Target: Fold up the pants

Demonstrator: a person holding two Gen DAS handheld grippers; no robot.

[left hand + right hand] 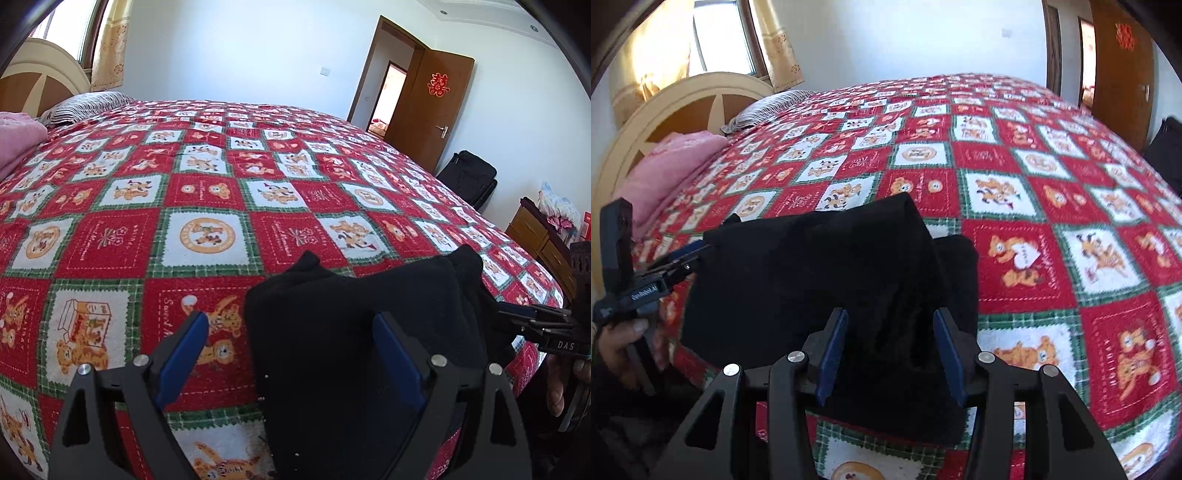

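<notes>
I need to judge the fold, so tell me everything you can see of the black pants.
The black pants look like soft, fuzzy fabric, already folded into a thick, layered bundle lying on the red checked bedspread near its front edge. The left gripper is open around one side. The right gripper has the other side between its fingers; whether they press it is unclear.

The black pants (354,332) run off the bottom edge below the left gripper (291,328), so their near end is cut off. Black on black, their folds beneath the right gripper (890,328) cannot be told. Whether those pads touch cloth stays unclear.
</notes>
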